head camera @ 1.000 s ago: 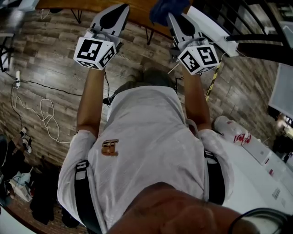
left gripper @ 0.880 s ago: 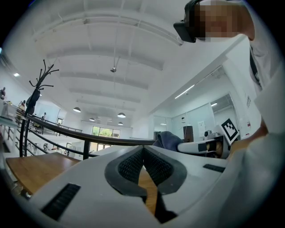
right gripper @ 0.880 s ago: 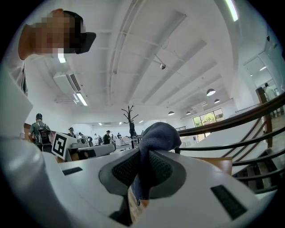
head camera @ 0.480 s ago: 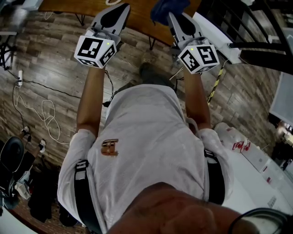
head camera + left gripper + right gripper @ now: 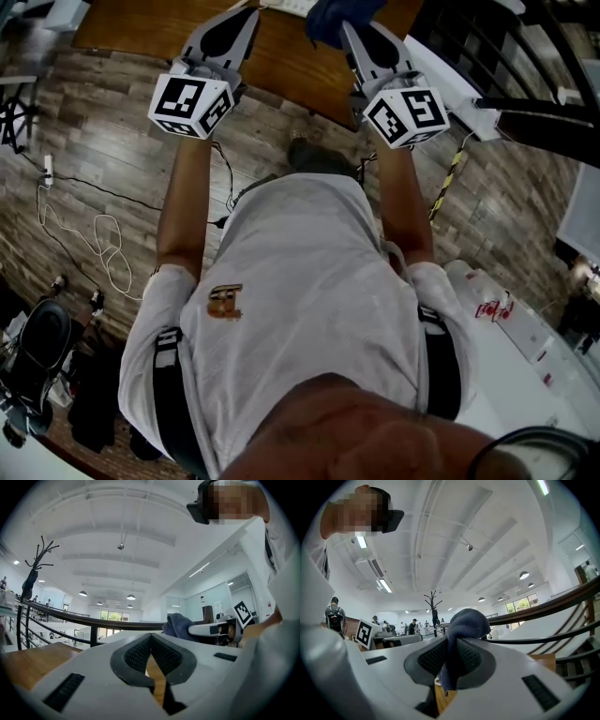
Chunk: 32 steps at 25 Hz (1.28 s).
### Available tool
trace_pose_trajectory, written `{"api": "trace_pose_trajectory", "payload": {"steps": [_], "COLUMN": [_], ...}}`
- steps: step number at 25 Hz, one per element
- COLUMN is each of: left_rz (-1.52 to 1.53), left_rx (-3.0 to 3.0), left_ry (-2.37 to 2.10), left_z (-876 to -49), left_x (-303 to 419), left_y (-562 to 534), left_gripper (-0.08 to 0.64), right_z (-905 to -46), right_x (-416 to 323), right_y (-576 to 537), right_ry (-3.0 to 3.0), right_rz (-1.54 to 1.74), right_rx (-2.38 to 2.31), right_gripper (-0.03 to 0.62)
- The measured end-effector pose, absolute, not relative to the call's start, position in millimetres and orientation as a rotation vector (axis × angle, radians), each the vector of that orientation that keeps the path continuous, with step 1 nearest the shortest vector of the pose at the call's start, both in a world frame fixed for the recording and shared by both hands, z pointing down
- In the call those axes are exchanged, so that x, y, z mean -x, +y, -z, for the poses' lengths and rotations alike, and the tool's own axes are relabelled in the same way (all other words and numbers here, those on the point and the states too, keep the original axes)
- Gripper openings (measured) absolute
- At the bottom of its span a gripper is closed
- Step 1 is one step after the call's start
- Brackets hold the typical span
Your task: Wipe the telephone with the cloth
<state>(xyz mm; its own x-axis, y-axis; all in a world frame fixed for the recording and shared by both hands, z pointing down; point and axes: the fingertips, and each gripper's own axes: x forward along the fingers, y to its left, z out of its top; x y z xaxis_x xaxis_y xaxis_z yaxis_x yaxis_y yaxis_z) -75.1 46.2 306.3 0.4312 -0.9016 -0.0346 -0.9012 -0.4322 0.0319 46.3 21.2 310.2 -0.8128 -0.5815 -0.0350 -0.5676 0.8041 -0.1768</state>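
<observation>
My right gripper (image 5: 449, 641) is clamped on the dark blue cloth (image 5: 468, 620), which bunches above the jaws, ready, I judge, for wiping. My left gripper (image 5: 150, 639) is closed with nothing between its pads, so I think it is free to steady the telephone. Both point level toward the wooden table (image 5: 281, 70). The telephone itself I cannot make out, because the head view's top edge cuts the table off.

The left tool (image 5: 246, 11) and the right tool (image 5: 347, 26) reach side by side over the near edge of the worktop (image 5: 281, 70). The cloth (image 5: 330, 17) sits between the right tool's jaws, bunched beyond their tips. A railing (image 5: 544, 105) runs right of the worktop. Cables (image 5: 114, 267) lie on the floor (image 5: 103, 141) at the person's left. A second worktop (image 5: 506, 384) stands at the person's right.
</observation>
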Motion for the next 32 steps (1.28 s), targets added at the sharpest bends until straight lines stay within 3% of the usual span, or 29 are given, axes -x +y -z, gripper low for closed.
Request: {"api": "trace_pose_trajectory", "payload": {"steps": [18,32], "left_rz": [-0.118,-0.309], "left_rx": [-2.504,-2.406], "left_ry": [-1.699,-1.597], "left_z": [-358.9,-395.2], "left_x": [86.9,115.5], "left_y": [-148.7,-214.0], "left_gripper": [0.018,0.021], "right_z": [-346.8,-364.9], "right_x": [-30.3,4.6], "right_y": [-169.7,-217.3], "right_ry": [2.983,3.051], "right_rz": [0.359,0.408], "right_rx": [0.83,0.874], "right_gripper": [0.06,0.06]}}
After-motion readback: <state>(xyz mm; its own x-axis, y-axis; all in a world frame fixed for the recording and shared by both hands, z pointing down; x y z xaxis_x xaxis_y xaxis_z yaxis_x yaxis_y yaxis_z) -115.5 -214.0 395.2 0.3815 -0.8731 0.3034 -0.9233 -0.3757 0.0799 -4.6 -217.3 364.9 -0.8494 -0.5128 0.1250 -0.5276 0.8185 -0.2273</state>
